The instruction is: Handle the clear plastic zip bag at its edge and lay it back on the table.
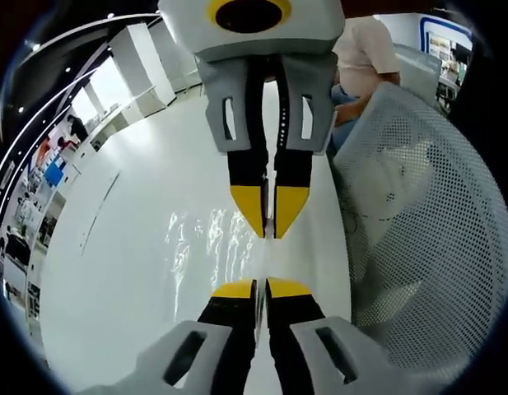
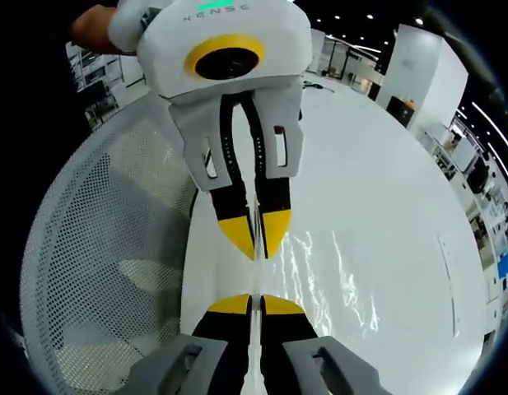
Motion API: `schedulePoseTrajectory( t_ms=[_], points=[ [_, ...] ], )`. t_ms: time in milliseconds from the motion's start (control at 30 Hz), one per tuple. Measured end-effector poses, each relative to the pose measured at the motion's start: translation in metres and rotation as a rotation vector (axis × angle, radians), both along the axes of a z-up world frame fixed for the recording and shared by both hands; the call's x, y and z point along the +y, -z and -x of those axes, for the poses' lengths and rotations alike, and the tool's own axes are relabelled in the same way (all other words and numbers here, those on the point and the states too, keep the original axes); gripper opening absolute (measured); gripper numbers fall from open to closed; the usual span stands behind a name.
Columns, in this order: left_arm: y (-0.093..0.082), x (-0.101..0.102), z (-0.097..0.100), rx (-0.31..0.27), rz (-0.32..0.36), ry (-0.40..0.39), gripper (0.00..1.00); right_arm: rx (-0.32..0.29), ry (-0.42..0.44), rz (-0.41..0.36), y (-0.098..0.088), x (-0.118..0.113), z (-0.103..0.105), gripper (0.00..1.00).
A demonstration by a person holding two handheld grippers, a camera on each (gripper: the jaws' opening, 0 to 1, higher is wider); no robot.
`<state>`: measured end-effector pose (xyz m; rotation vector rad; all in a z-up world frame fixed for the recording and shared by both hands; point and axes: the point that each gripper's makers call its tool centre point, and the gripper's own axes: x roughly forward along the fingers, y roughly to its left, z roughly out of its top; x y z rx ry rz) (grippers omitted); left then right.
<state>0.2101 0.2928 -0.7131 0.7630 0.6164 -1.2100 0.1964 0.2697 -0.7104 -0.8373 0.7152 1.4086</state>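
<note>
Room: bright hall; white counter (image 1: 138, 247), mesh chair (image 1: 426, 230) at 3 o'clock.
Bag (image 1: 212, 239): edge stretched taut between grippers, for a flat lay-down.
Left gripper (image 1: 260, 288): jaws clenched on bag edge.
Right gripper (image 2: 255, 303): jaws clenched likewise, facing at 12 o'clock.

The white table (image 1: 130, 247) lies open on one side; a mesh chair back (image 1: 426, 247) crowds its edge.

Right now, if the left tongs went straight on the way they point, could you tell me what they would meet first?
Most likely the right tongs, which face them tip to tip with a small gap. Both sets are shut on the edge of the clear plastic zip bag, stretched between them above the white table. Depth is hard to judge.
</note>
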Motion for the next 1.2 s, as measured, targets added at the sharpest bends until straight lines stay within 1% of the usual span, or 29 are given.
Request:
schedulePoseTrajectory(
  t_ms=[100,167,233,300,367,633,800,1000,1200],
  points=[
    [0.0,0.0,0.0,-0.002,0.0,-0.001,0.0,-0.002,0.001,-0.004,-0.001,0.001,-0.001,0.0],
    [0.0,0.0,-0.001,-0.022,-0.003,0.012,0.0,-0.005,0.003,-0.009,-0.001,0.0,-0.003,0.0],
    [-0.001,0.002,-0.002,-0.01,0.003,-0.023,0.0,-0.001,0.014,-0.017,-0.001,0.0,-0.005,0.0],
    [-0.001,0.003,-0.006,-0.021,0.005,-0.048,0.0,0.012,0.038,-0.028,-0.002,0.0,-0.008,0.0],
    [0.001,0.004,-0.008,-0.004,0.008,-0.061,0.0,0.016,0.046,-0.027,-0.001,-0.002,-0.01,0.0],
    [0.002,0.011,-0.008,0.001,0.004,-0.069,0.0,0.02,0.063,-0.003,0.005,-0.019,-0.011,0.0],
    [0.004,0.012,-0.008,0.008,0.003,-0.075,0.0,0.012,0.064,0.02,0.009,-0.029,-0.009,0.0],
    [0.003,0.011,-0.008,0.013,0.011,-0.073,0.0,0.012,0.077,0.015,0.007,-0.033,-0.011,0.0],
    [0.003,0.008,-0.008,0.015,0.01,-0.067,0.0,0.002,0.075,0.026,0.008,-0.038,-0.01,0.0]
  ],
)
